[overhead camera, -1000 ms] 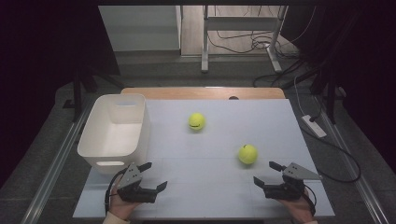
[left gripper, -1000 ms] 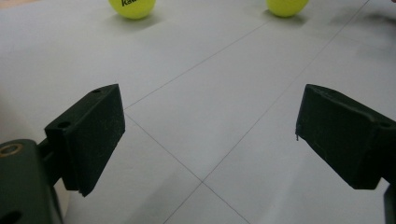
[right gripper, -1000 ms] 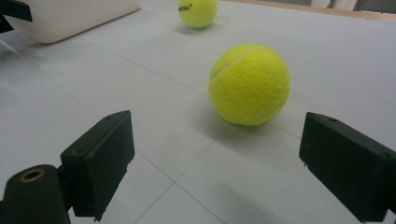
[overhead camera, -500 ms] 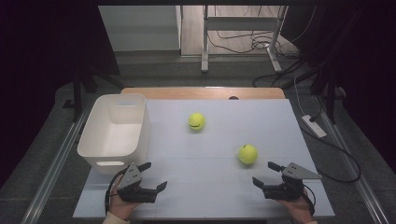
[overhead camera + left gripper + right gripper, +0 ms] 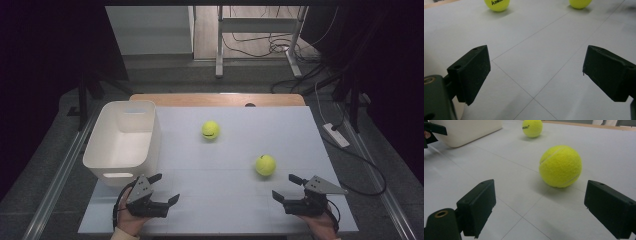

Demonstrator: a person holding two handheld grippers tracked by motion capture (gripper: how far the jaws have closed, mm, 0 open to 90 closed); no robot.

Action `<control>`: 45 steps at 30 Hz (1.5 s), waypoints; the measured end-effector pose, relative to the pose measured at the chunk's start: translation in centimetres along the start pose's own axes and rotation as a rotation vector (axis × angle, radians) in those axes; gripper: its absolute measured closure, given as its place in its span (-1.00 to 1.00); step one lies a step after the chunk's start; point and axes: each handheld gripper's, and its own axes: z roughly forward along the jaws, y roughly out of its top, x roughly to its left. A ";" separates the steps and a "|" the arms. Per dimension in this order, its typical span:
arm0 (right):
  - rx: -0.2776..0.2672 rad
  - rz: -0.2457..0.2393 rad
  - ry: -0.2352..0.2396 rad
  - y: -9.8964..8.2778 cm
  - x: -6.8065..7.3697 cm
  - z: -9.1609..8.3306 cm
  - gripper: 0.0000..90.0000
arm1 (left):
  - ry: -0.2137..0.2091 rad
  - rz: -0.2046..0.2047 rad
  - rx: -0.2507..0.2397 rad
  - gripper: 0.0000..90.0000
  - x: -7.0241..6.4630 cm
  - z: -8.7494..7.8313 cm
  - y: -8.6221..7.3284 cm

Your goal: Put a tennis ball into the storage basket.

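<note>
Tabletop (image 5: 225, 170) white, gridded; room dark.

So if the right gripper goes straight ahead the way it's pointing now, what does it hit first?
Most likely the nearer yellow felt tennis ball, which sits just ahead of the open right gripper and slightly right of centre. Beyond it lies the farther yellow tennis ball, so depth permitting, the near one comes first.
</note>
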 end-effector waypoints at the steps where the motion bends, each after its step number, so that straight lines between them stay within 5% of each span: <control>1: 0.000 0.000 0.000 0.0 0.0 0.0 -0.77 | 0.000 0.000 0.000 -0.81 0.0 0.0 0.0; 45: -0.022 -0.009 0.001 0.2 0.2 -0.1 -0.75 | -0.005 0.007 -0.005 -0.81 -1.0 0.3 1.3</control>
